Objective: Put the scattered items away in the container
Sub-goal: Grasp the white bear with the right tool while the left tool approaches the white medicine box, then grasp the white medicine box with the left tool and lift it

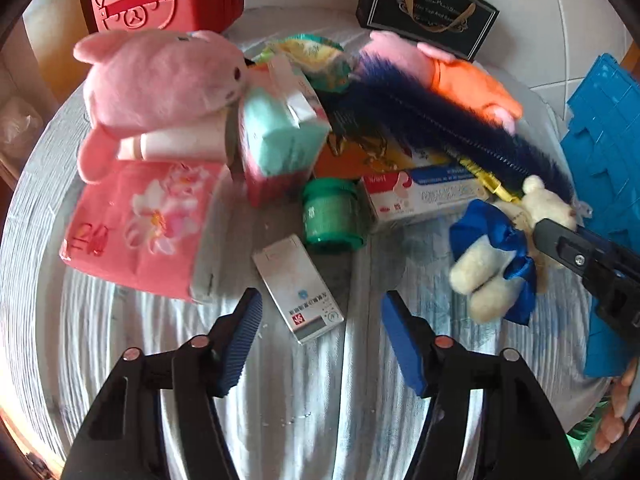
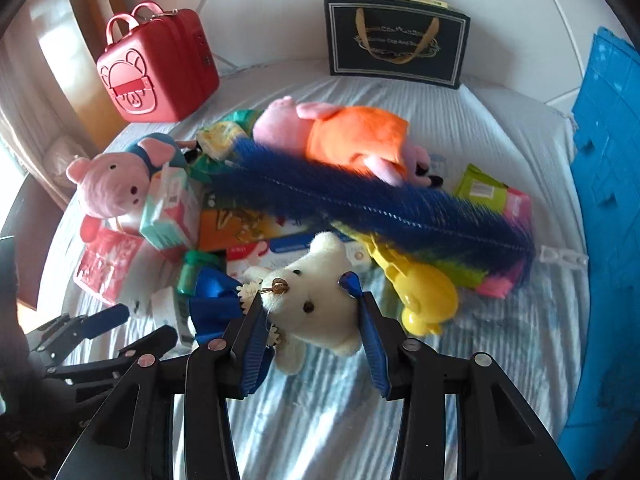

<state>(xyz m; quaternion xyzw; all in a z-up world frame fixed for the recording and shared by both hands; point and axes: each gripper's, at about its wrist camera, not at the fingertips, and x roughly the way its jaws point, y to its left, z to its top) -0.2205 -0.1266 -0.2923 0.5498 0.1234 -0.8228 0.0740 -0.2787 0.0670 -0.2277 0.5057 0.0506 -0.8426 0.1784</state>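
So the right tool (image 2: 306,292) has its two blue pads on either side of the white teddy bear's (image 2: 316,280) head, closed in on it, with the bear lying on the striped bed sheet (image 2: 320,408). The bear has a blue satin bow (image 2: 212,300) on it, bunched up toward the left side. In the left wrist view the same bear (image 1: 492,256) sits off to the right, with the right tool's black arm coming in against it.

The left tool (image 1: 320,320) is wide open and holding nothing, hovering low over the sheet (image 1: 300,400). A small white medicine box (image 1: 298,288) lies just ahead of its pads, roughly between them but not touched.

Behind that there's a whole pile: a green jar (image 1: 334,216), a toothpaste box (image 1: 424,196), a pink tissue pack (image 1: 136,224), a pink pig plush (image 1: 160,80), another pig in an orange top (image 1: 460,76) and a long fuzzy dark blue pencil case (image 1: 440,120) with a zipper lying across the heap.

The blue crate (image 2: 600,220) stands along the right edge of the bed, well apart from the bear. A red case (image 2: 156,68) and a black gift bag (image 2: 396,40) stand at the far side
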